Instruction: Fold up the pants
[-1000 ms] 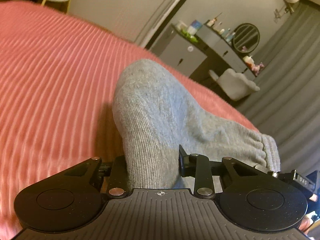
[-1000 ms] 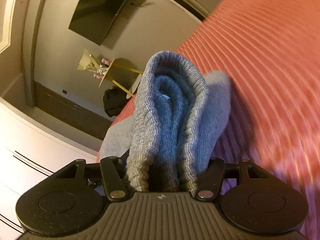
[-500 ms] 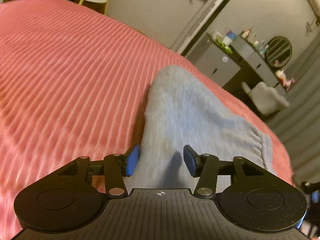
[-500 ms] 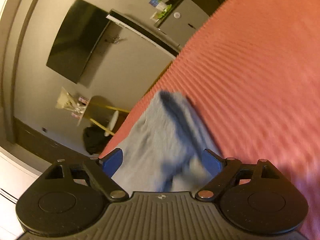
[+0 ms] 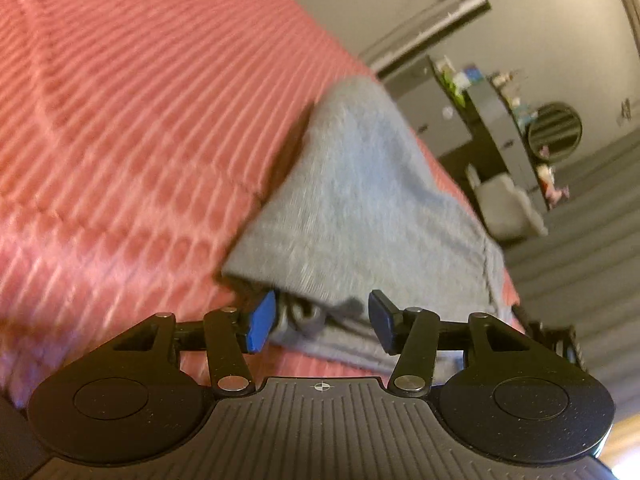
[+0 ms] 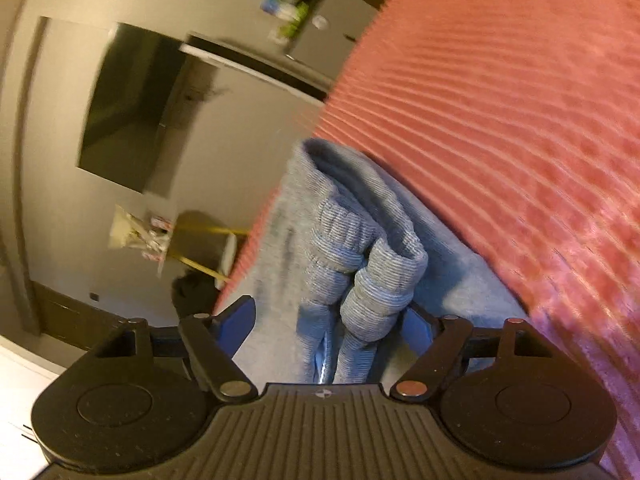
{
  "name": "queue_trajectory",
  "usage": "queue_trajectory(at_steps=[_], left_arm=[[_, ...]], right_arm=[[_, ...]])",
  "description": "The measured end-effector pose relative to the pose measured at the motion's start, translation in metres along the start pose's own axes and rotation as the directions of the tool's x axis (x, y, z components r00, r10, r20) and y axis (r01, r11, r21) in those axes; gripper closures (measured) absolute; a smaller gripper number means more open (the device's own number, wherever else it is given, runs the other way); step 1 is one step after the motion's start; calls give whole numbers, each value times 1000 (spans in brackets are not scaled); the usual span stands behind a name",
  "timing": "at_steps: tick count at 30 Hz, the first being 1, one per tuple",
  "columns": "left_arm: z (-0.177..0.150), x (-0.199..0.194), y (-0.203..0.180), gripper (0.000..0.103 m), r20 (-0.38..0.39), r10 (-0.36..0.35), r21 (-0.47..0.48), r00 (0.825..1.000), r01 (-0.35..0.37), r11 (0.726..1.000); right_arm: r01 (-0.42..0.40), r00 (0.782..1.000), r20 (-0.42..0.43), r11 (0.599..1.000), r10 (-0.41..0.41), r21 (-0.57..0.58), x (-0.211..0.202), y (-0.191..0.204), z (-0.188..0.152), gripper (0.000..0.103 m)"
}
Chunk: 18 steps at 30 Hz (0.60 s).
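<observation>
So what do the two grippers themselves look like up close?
Both look alike. The left gripper and the right gripper each have a black ribbed body, two round black discs, black link arms with silver rivets, and blue pads on the fingertips. A small crosshair mark sits at the middle of each body.

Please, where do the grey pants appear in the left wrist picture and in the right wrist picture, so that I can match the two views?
Left wrist: the grey pants lie folded in the centre, running up and away from the fingers.
Right wrist: the grey pants are at the lower centre, their ribbed cuffs bunched just ahead of the fingers.
Shared landmark: the pink ribbed bedspread under the pants.
</observation>
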<state>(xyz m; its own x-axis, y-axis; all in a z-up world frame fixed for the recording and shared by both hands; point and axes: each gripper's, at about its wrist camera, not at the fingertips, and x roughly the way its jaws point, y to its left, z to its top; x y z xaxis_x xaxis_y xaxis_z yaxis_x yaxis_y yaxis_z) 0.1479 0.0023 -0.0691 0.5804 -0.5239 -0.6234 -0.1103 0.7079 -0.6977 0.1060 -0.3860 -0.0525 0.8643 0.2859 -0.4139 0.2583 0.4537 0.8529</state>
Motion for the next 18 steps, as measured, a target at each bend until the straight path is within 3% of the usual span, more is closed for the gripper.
queue_trajectory(at_steps=[4, 6, 10, 14, 16, 18], left_arm=[[-3, 12, 3, 47, -14, 5, -36, 1000, -6, 999], [-1, 13, 3, 45, 36, 15, -28, 999, -14, 1000], [4, 20, 8, 47, 81, 23, -56, 996, -18, 998], [1, 7, 10, 71, 138, -1, -25, 991, 4, 1000], [-2, -3, 8, 76, 160, -19, 2, 987, 18, 1000], [-6, -11, 2, 78, 175, -18, 41, 984, 11, 999]], right_arm=[[70, 997, 8, 994, -71, 87, 12, -18, 2, 33], [86, 996, 28, 991, -90, 100, 16, -17, 5, 47], [160, 986, 50, 987, -159, -10, 26, 6, 6, 60], [67, 994, 95, 994, -58, -92, 6, 33, 3, 63], [43, 992, 126, 991, -27, -125, -9, 39, -4, 63], [76, 985, 166, 981, -46, -181, -19, 39, -11, 63]])
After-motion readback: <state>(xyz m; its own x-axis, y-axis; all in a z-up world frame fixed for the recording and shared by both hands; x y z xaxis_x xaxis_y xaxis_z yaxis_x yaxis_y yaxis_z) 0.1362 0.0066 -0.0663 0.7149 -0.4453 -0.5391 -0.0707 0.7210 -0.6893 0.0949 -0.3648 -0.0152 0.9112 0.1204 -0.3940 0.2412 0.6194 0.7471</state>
